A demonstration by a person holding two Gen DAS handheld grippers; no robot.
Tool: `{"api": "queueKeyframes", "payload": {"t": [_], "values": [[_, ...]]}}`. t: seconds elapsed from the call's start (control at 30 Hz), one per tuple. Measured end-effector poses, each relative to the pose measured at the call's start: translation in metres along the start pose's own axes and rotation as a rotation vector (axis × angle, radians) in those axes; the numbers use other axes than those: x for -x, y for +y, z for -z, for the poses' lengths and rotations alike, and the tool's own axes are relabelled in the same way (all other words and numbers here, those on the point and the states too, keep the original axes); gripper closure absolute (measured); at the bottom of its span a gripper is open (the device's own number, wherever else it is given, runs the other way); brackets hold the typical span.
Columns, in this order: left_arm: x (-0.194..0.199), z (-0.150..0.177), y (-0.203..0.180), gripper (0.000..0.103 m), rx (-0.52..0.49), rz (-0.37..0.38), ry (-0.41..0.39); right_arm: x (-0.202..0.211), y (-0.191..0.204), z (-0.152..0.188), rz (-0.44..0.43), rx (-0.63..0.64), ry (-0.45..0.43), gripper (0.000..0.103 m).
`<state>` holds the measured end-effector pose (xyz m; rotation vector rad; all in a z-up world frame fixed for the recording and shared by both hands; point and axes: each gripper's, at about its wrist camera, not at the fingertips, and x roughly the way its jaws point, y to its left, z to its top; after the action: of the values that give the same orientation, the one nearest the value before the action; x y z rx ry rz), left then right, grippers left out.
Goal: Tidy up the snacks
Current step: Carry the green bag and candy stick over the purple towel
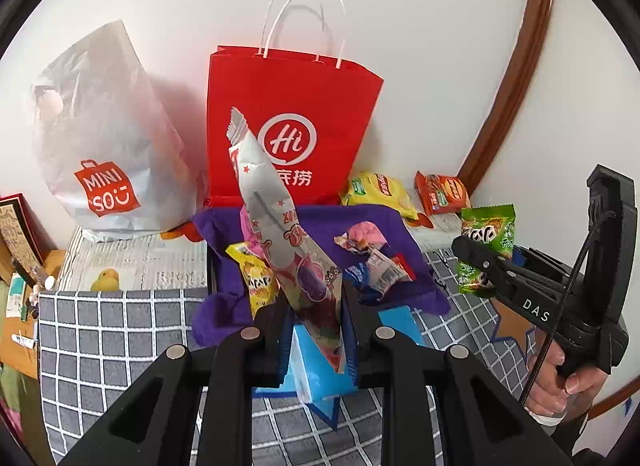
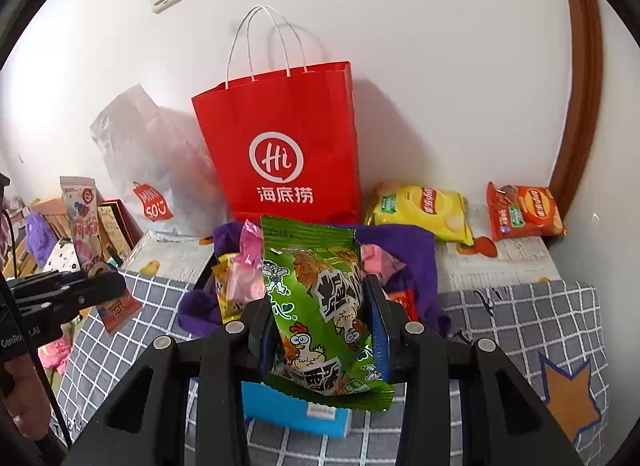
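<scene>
Green snack packet [image 2: 320, 306] sits clamped upright between right claw [image 2: 324, 330] pads.

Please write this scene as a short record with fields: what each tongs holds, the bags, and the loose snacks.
left tongs: shut on long white snack packet
right tongs: shut on green snack packet
bags: red paper bag and white plastic bag, at the wall
loose snacks: yellow chip bag, orange chip bag, right of red bag
</scene>
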<state>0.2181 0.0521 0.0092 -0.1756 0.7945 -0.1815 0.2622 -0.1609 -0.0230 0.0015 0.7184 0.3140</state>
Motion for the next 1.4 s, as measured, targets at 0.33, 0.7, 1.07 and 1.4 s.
{"api": "queueKeyframes", "payload": {"t": [0.33, 0.7, 1.07, 1.4], "values": [[-0.018, -0.020, 0.014, 0.082, 0.016, -0.008, -0.002, -0.029, 0.001, -0.026, -0.011, 0.016, -0.002, 0.065], [-0.041, -0.034, 0.036, 0.082, 0.044, -0.030, 0.010, -0.052, -0.019, -0.054, -0.010, -0.016, -0.021, 0.065], [-0.088, -0.042, 0.031, 0.082, 0.049, 0.010, 0.060, -0.098, -0.039, -0.048, 0.001, -0.036, 0.071, 0.065], [-0.116, -0.057, 0.017, 0.082, 0.005, 0.022, 0.074, -0.116, -0.055, -0.044, 0.018, -0.034, 0.118, 0.065]]}}
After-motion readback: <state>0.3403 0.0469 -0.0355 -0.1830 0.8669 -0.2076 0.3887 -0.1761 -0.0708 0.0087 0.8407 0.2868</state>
